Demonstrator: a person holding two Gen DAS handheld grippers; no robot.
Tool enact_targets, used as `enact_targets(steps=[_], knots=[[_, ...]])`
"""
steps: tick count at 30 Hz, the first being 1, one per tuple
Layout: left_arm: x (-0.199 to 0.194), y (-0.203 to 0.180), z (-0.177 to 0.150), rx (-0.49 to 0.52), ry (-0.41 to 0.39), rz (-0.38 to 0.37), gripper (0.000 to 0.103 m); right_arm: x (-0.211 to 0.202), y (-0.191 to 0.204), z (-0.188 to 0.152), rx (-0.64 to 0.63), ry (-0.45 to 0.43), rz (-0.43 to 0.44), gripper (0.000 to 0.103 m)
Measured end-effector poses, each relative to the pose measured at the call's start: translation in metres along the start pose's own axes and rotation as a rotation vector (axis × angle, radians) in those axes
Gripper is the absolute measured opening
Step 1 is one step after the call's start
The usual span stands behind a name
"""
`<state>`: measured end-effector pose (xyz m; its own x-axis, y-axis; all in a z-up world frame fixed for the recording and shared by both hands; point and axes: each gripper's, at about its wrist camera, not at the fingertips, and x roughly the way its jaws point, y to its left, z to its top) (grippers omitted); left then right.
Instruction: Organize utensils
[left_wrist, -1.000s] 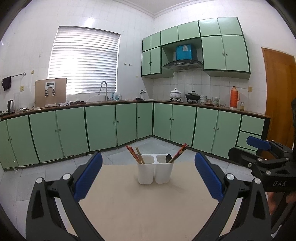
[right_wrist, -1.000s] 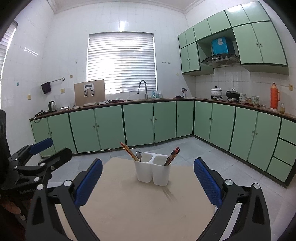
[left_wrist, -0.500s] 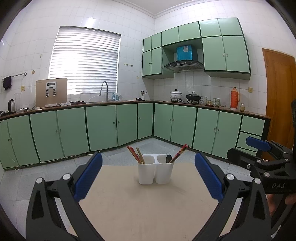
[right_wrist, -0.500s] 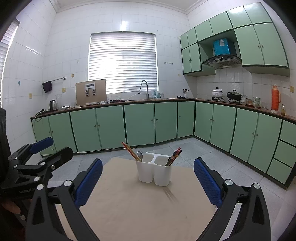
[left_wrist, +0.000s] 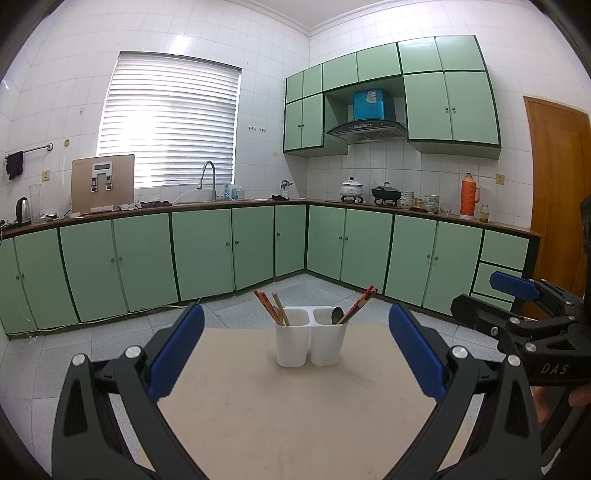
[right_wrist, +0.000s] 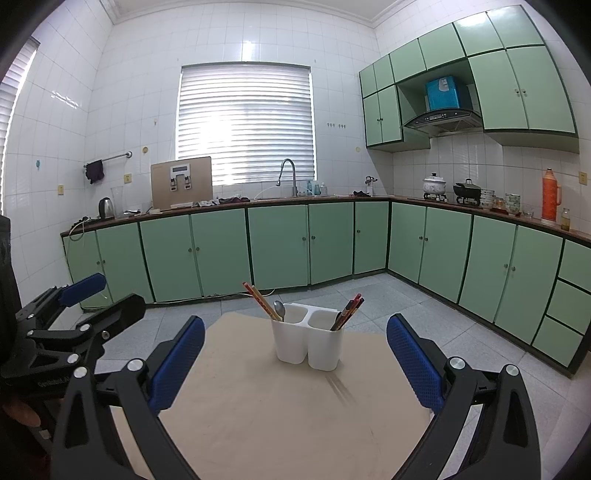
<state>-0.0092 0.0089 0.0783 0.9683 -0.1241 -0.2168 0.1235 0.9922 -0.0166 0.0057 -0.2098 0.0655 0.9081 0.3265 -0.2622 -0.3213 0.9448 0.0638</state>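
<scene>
A white two-compartment utensil holder (left_wrist: 311, 341) (right_wrist: 307, 339) stands upright near the far edge of a beige table (left_wrist: 295, 406) (right_wrist: 280, 406). Chopsticks (left_wrist: 271, 308) lean out of its left cup; more chopsticks (left_wrist: 360, 304) and a dark spoon (left_wrist: 337, 315) sit in the right cup. In the right wrist view a metal spoon (right_wrist: 279, 309) shows in the left cup. My left gripper (left_wrist: 295, 352) is open and empty, short of the holder. My right gripper (right_wrist: 295, 360) is open and empty too, also short of it.
Green base cabinets (left_wrist: 207, 251) run along the back and right walls under a counter with a sink tap (left_wrist: 207, 177), pots (left_wrist: 384, 192) and a kettle (left_wrist: 22, 210). A wooden door (left_wrist: 557, 192) is at the right. Grey tiled floor surrounds the table.
Both views have shifted very slightly; the holder sits a touch higher in frame. Both grippers stay open and empty.
</scene>
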Motion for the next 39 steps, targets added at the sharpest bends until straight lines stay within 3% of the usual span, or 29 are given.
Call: enact_targets(steps=[39], knots=[[0.0043, 0.0035, -0.0059, -0.007, 0.01, 0.001, 0.097, 0.0053, 0.0, 0.0015, -0.002, 0.008, -0.001, 0.097]])
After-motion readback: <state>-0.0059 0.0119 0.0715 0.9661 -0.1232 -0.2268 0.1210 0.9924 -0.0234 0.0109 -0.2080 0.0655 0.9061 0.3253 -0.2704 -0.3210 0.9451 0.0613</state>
